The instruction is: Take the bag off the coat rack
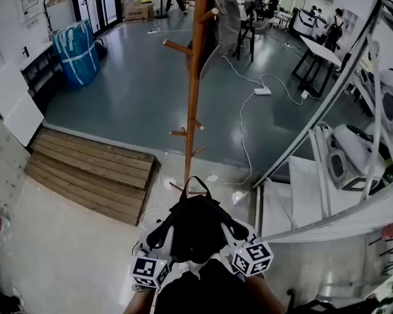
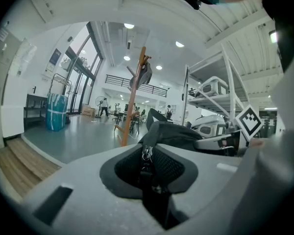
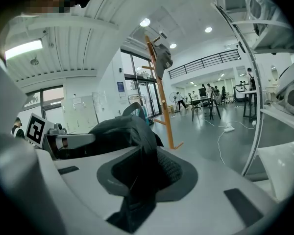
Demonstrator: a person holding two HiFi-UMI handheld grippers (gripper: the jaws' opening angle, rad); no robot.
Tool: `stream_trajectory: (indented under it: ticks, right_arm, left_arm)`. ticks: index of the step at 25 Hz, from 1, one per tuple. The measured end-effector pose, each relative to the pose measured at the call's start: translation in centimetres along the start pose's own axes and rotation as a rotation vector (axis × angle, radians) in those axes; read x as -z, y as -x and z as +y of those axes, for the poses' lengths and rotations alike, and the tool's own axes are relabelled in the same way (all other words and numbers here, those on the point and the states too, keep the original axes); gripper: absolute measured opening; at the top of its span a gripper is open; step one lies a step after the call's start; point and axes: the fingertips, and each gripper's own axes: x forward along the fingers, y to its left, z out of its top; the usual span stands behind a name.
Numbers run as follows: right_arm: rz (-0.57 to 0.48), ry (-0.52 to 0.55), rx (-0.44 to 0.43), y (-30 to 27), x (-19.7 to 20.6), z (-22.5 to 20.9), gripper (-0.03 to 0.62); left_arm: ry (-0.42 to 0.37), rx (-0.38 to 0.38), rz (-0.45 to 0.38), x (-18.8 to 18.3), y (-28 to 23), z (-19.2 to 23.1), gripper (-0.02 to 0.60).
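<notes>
Left gripper (image 1: 160, 233) and right gripper (image 1: 234, 227) each have fingers clamped on the black bag (image 1: 196, 231), off the rack (image 1: 194, 97) standing just beyond.

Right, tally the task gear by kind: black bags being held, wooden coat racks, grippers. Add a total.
1 black bag, clamped from both sides
1 wooden coat rack, standing apart from the bag
2 grippers: left gripper and right gripper, each shut on the bag
Total: 4
</notes>
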Motion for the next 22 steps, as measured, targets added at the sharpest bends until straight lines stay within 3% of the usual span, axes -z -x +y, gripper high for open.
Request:
stream_trajectory:
  ticks: [5,9,13,17,22]
  right_arm:
    - [0.016,-0.014,-0.006,1.5,1.2,-0.6,0.081]
    - [0.016,-0.013,-0.016,2.8,1.9,-1.5,0.081]
    - [0.024,0.001,-0.036,4.1,2.1,-2.4,0.081]
    - [0.018,-0.008,-0.049,5.4,2.2,-3.6,0.081]
    - [0.020,-0.025,-0.072,6.8,2.7,-4.6,0.083]
  left_arm:
    - [0.036,0.026,0.032,1.1,0.6,-2.1,0.072]
    - [0.043,0.018,-0.011,1.7,0.6,-3.7,0.072]
    - [0.028,0.007,0.009,2.7,0.8,-5.2,0.072]
    - [0.065,-0.028,0.029,2.3,0.7,-7.0,0.072]
    - [0.087,-0.020,-0.030,2.0,0.5,-9.3,0.072]
